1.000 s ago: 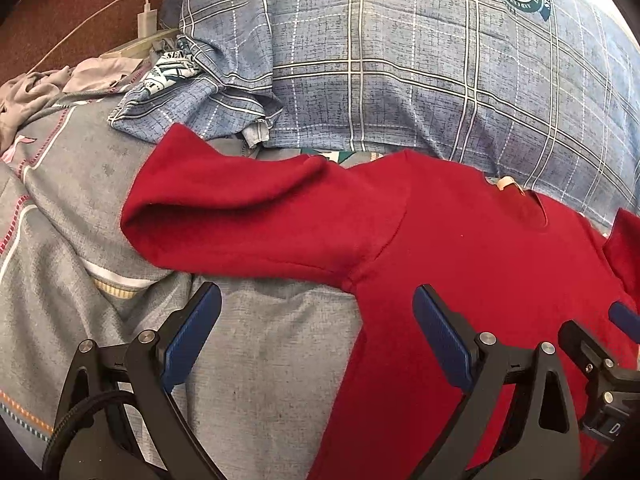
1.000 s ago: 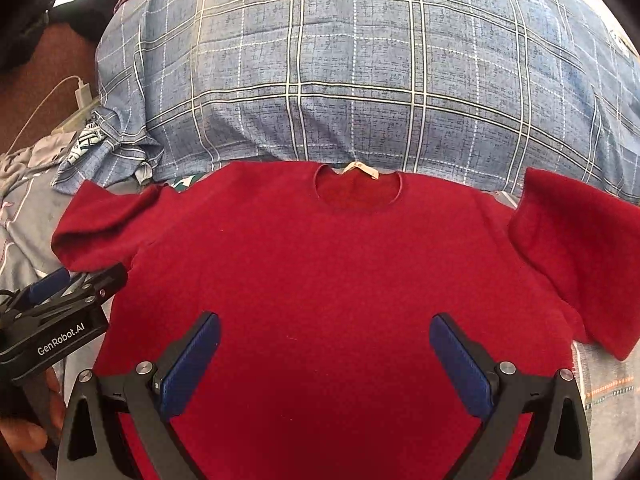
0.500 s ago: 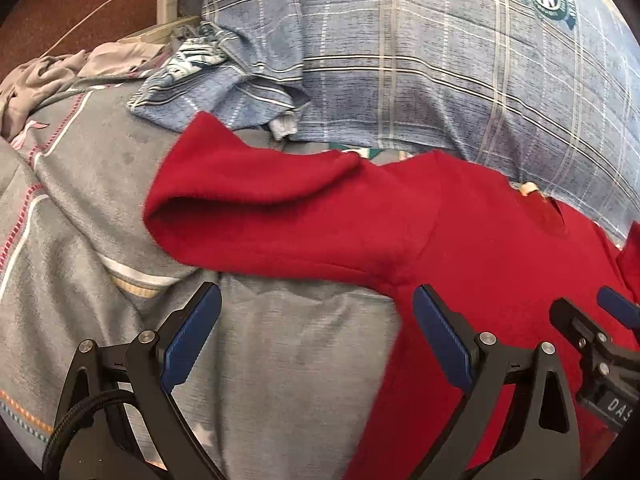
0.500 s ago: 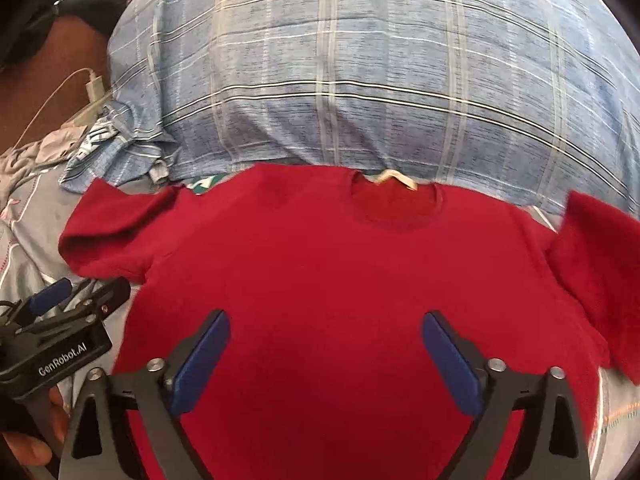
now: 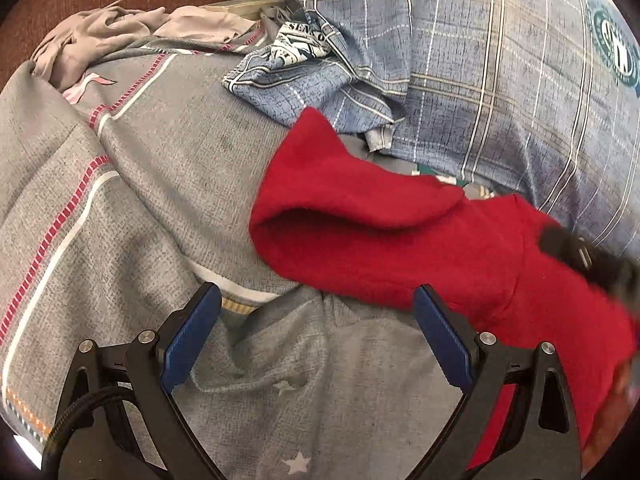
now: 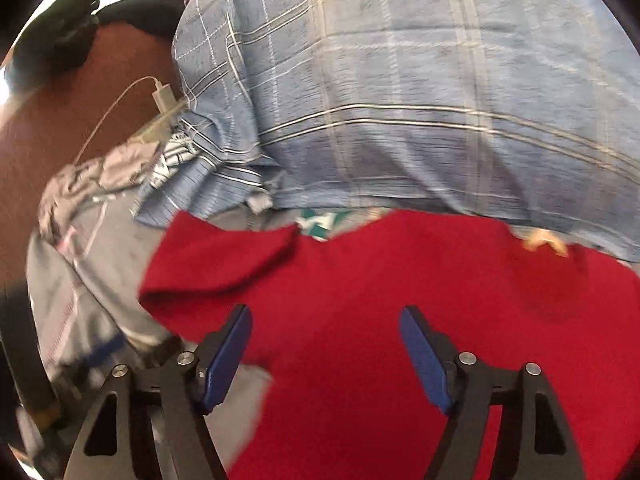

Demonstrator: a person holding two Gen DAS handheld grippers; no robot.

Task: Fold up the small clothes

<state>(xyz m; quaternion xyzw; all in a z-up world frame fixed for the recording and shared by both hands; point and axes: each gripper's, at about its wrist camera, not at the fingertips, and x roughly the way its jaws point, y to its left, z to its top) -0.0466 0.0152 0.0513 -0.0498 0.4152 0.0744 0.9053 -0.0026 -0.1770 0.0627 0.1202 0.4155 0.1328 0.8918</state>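
My left tongs (image 5: 316, 344) stand wide with nothing between the blue pads, hanging over the grey striped bedsheet (image 5: 132, 208). The small red knit short-sleeved top (image 5: 420, 240) lies ahead and to their right, its near sleeve doubled over itself with the open cuff facing me, just beyond the right pad.

My right tongs (image 6: 325, 350) have just been narrowing and now stand about half open, with the red top (image 6: 380, 320) spread beneath and ahead of them but not pinched; the picture is blurred, so I cannot tell whether the pads (image 6: 226, 356) touch the cloth.

What worries me:

- If the right tongs close flat over the body of the top, I judge they may bunch up a ridge of knit, or catch the sheet underneath too.
- The sleeve is already rumpled. Grabbing only its upper layer would likely drag the fold crooked.
- The blue plaid pillow (image 6: 400, 100) presses against the collar edge beyond the right tongs; a pull toward it could shove the neckline under the pillow.
- Both tongs crowd the same sleeve side, so they could knock together; a dark blur at the right of the left view may be the other tool.
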